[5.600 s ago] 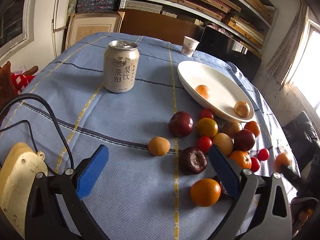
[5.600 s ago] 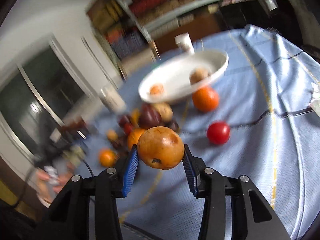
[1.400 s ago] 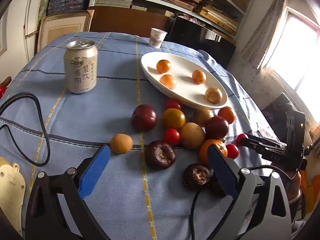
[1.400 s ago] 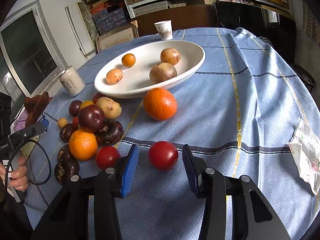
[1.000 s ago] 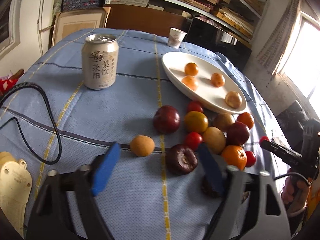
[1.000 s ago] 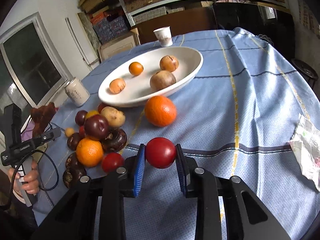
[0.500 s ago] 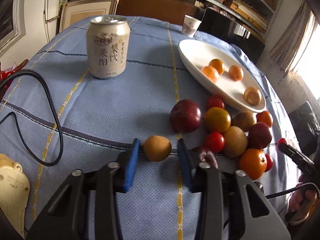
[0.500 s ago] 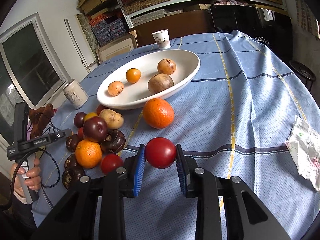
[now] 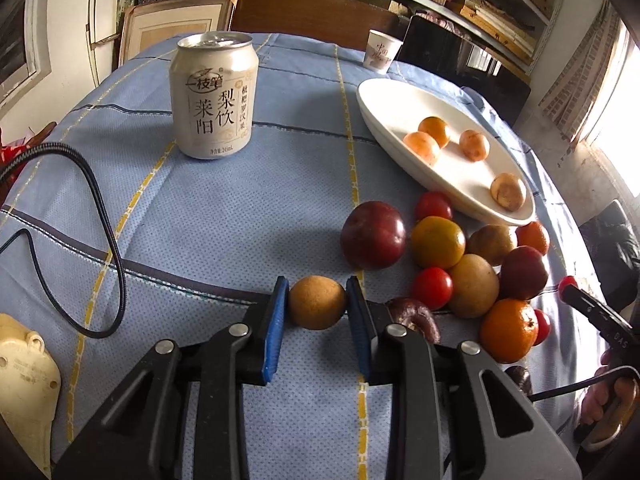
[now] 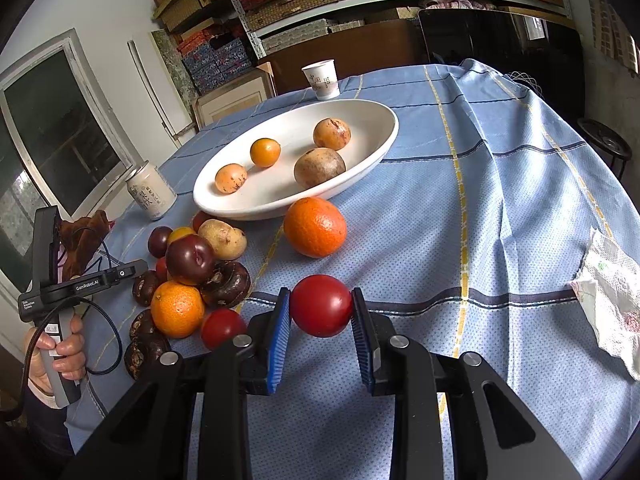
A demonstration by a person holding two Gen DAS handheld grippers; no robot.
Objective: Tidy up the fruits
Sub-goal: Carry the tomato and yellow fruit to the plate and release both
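Four small fruits already in the white oval dish, toward the far side of the round table: two orange ones, a speckled tan one, a dull brown one. Task partly done, by that count; most fruit not yet in the dish.

Between the blue pads of the left gripper, a small round tan fruit, both pads touching its sides, so closed on it. Whether lifted off the blue tablecloth or resting on it, hard to tell. Between the pads of the right gripper, a red tomato, likewise pinched on both sides and apparently raised above the cloth.

Left on the cloth, just beside the near rim of the dish: a loose cluster of about a dozen pieces, touching one another — dark red plums, oranges, small red tomatoes, tan-brown fruits, wrinkled dark brown ones. One large orange apart from the cluster, close under the dish rim.

Further out: a pale drink can upright toward the table's left edge, a paper cup at the far edge beyond the dish, a crumpled wrapper at the right edge, a black cable looping across the near left.

Likely remaining: both held fruits into the dish, then the cluster, piece by piece.
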